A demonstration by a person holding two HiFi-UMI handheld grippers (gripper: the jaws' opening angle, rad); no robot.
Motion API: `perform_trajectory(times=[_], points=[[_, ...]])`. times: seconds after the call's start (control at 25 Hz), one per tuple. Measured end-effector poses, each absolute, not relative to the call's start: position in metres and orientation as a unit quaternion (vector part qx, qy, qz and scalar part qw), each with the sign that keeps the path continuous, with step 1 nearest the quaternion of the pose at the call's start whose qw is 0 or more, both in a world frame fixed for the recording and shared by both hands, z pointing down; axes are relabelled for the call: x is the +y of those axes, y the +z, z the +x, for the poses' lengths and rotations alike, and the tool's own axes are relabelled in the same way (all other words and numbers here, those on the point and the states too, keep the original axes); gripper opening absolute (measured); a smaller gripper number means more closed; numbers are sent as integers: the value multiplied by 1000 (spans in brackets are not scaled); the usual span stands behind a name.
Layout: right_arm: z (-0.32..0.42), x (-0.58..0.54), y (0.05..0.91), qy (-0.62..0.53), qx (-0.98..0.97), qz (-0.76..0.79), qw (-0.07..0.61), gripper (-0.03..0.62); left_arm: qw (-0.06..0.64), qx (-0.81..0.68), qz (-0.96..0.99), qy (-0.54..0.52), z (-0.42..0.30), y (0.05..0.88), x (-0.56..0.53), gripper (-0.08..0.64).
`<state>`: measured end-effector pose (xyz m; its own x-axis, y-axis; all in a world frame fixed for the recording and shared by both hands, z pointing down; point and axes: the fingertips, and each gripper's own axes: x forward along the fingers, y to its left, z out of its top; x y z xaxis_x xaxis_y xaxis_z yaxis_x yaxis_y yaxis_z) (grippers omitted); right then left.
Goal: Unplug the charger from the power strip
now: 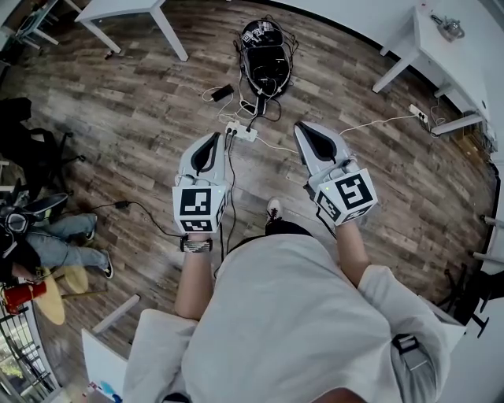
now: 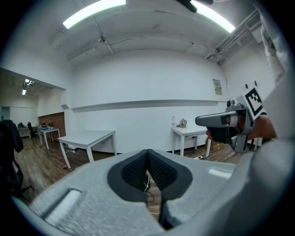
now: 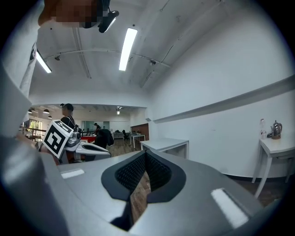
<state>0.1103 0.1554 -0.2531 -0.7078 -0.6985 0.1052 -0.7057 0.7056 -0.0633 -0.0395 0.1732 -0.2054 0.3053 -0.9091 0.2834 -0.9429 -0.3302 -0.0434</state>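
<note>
Charger plug, black, stands in the white power strip, which lies on the wooden floor ahead of my shoe. Its cable runs on to a black bag farther out. I hold both tools above the floor, apart from the strip. My left tool points just beside the strip's left end, and my right tool is near its right end. In the left gripper view my left tool's pads are pressed together on nothing. In the right gripper view my right tool is likewise closed and empty. A white table stands toward the floor's far left corner. A seated person is at the floor's left edge.
</note>
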Motion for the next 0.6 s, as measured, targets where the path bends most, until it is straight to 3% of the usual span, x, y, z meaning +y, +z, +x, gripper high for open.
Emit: perform_trajectory(times=[0.6], points=[[102, 117, -227, 76, -923, 371, 61, 2, 88, -580, 797, 144, -29, -182, 135, 4]])
